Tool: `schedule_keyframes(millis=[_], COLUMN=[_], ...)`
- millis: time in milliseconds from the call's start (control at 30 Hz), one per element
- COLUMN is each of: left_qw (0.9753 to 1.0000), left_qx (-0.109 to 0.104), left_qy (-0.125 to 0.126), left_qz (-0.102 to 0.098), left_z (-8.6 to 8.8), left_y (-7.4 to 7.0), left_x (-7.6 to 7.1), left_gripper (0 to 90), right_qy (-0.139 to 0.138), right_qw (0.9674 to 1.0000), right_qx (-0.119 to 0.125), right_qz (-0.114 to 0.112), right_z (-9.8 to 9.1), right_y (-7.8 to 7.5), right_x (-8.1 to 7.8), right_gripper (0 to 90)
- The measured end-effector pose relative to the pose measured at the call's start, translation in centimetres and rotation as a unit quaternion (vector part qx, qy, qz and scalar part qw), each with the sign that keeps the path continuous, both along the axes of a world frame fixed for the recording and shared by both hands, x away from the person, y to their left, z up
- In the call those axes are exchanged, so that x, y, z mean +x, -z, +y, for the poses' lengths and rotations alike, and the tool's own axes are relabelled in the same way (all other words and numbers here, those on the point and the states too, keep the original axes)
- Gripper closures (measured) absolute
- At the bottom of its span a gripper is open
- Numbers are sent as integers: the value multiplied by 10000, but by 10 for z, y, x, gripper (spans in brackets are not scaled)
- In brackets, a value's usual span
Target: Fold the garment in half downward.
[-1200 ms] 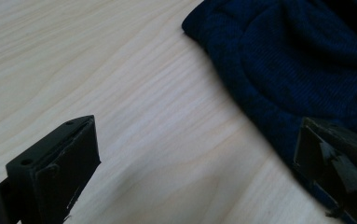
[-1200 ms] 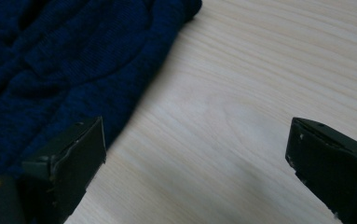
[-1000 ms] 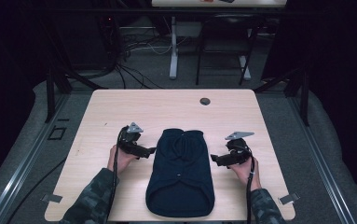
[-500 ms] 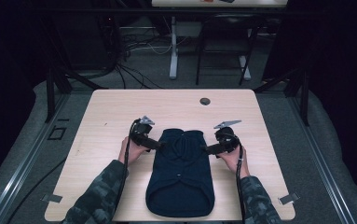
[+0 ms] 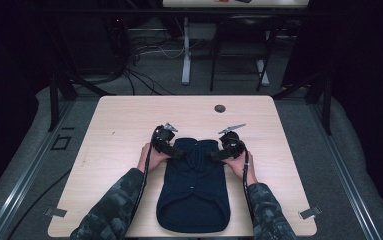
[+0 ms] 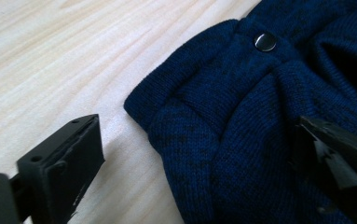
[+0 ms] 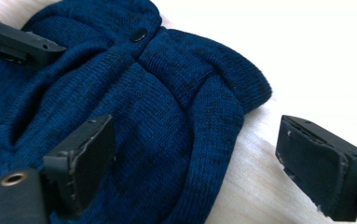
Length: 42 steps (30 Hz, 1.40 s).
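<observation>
1. Two grippers close in on one dark-blue knitted garment (image 5: pixel 193 187) lying flat on the pale wooden table (image 5: pixel 119 125), its collar end pointing away from me and its hem toward my forearms. I read the symmetrical approach as a set-up for a fold or a lift from the shoulders.

2. My left gripper (image 6: pixel 199 158) stands with jaws wide apart, one pad over bare wood and the other over the knit; the garment's rounded shoulder corner (image 6: pixel 167 107) sits between them, not yet pinched.

3. My right gripper (image 7: pixel 204 168) has just been closing its jaws a little, yet they are still spread: one pad (image 7: pixel 80 163) hovers above the knit, the other over the table, with the opposite shoulder corner (image 7: pixel 246 88) lying between and just ahead of them. No pad presses on cloth.

4. The fabric is a soft, fine rib-like knit with a faint dark fleck, thick at the rolled edge, bunching into folds near the neck opening. A small, round, glossy snap button (image 6: pixel 265 41) sits on the placket beyond my left fingers.

5. The tabletop is smooth, light-grained laminate with a small round grommet hole (image 5: pixel 220 108) well beyond both grippers.
</observation>
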<state>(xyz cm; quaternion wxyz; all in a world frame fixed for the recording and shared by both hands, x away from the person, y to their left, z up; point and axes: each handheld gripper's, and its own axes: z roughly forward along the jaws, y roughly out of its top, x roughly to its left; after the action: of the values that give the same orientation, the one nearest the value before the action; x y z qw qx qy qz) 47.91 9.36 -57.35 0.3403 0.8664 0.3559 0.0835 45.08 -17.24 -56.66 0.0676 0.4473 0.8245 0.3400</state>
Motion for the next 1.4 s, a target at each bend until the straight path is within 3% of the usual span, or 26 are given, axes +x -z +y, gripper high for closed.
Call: schedule_keyframes(millis=[67,333,500,600,667,700,767,1033,1400], left_qw=[10000,9999,9998,9997,9996,9996,9996,9995,9993], left_qx=[11,126,162,153,152,171,152,120,12], left_qy=[-38,38,91,91,104,138,154,199,322], left_qz=[15,-9,-92,-167,-196,-186,-201,-213,-204], left_z=[0,-3,-6,-7,-6,-6,-7,-9,-10], left_y=[1,1,0,1,1,1,1,-1,-1], left_x=[0,-2,-6,-8,-10,-10,-11,-15,-19], left_gripper=[53,150,209,248,264,277,304,467,644], right_qy=[17,7,-139,-175,-209,-95,-223,-270,-278], right_qw=[9999,9991,9968,9961,9963,9974,9965,9968,9968], right_qx=[-161,-414,-742,-803,-754,-564,-708,-649,-624], right_qz=[7,-41,-247,-328,-349,-443,-385,-378,-424], right_z=[3,9,18,22,21,22,20,23,24], right_y=[2,4,3,3,3,6,3,2,2], right_x=[1,2,-3,-6,-7,-8,-8,-10,-13], right_gripper=[133,163,288,332,354,365,399,569,657])
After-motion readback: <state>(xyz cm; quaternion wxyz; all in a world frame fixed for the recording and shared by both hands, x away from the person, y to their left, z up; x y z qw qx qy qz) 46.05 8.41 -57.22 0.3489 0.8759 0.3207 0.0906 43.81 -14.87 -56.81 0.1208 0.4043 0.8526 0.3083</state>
